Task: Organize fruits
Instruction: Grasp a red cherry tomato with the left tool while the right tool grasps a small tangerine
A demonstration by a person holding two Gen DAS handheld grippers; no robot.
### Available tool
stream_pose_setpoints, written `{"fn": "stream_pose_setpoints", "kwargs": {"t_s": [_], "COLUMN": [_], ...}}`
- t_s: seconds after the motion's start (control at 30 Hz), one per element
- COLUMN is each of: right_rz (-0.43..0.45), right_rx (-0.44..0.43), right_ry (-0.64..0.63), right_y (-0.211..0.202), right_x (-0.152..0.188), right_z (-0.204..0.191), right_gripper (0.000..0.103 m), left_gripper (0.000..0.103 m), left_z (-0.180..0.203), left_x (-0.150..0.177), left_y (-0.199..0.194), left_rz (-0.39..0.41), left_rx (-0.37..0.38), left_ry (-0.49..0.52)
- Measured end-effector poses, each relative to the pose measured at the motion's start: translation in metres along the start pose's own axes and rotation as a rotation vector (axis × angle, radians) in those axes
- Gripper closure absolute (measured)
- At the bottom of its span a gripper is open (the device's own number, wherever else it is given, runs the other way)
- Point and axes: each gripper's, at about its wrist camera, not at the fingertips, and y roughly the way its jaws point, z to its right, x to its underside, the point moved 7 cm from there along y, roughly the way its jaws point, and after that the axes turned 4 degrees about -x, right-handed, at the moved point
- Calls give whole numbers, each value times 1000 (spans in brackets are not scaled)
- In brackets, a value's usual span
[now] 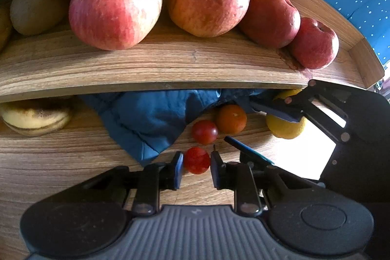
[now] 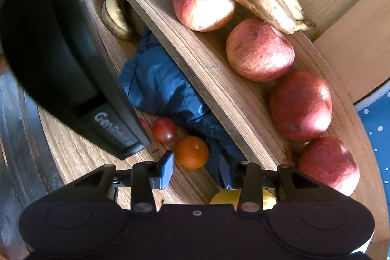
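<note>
Two grippers work the lower wooden shelf. We see the left gripper with its jaws apart around a red cherry tomato, pads just beside it, not clamped. Right gripper is spread wide, small orange between its fingers, untouched. Second tomato sits near blue cloth. Apples line the upper tray.
</note>
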Motion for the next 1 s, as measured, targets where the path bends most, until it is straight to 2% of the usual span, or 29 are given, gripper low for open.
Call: {"fn": "stream_pose_setpoints", "kwargs": {"t_s": [0.23,0.53,1.0], "right_rz": [-10,-20,-5], "right_rx": [-31,-31,-25], "right_ry": [69,131,200], "right_y": [6,4,-22], "right_x": [-1,2,11], "right_z": [4,11,-6], "right_gripper": [70,70,70], "left_gripper": [78,78,78], "left_z": [-8,-12,-4], "left_x": [0,4,18], "left_y": [-6,-9,-16], "left_rz": [2,4,9], "left_rx": [3,0,14], "left_ry": [-13,-10,39]}}
